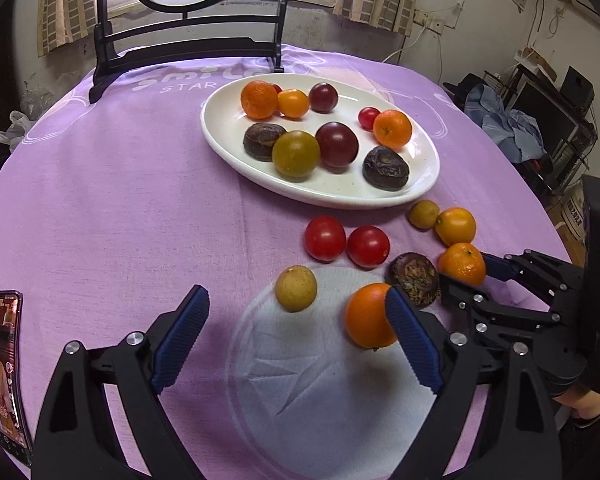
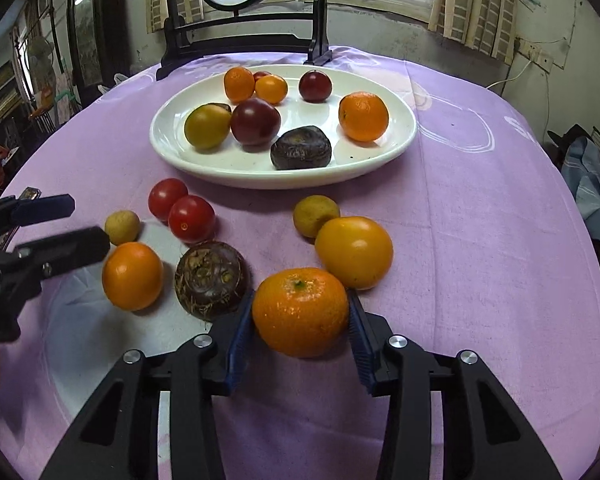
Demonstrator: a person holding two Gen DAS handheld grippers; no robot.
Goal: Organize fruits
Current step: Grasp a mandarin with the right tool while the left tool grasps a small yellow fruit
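The right gripper (image 2: 300, 320) clamps a mandarin (image 2: 301, 311) between its blue pads, low over the purple-clothed table (image 2: 480, 240). The left gripper (image 1: 296, 320) is spread wide near a smooth orange (image 1: 366, 316), one pad beside it. Two red tomatoes (image 2: 182, 209), a dark brown fruit (image 2: 210, 278) and other loose fruit lie just short of the white plate (image 2: 172, 136), which holds more fruit.

One white plate (image 1: 220, 136); nine fruits on it; seven fruits on purple cloth (image 1: 120, 200).
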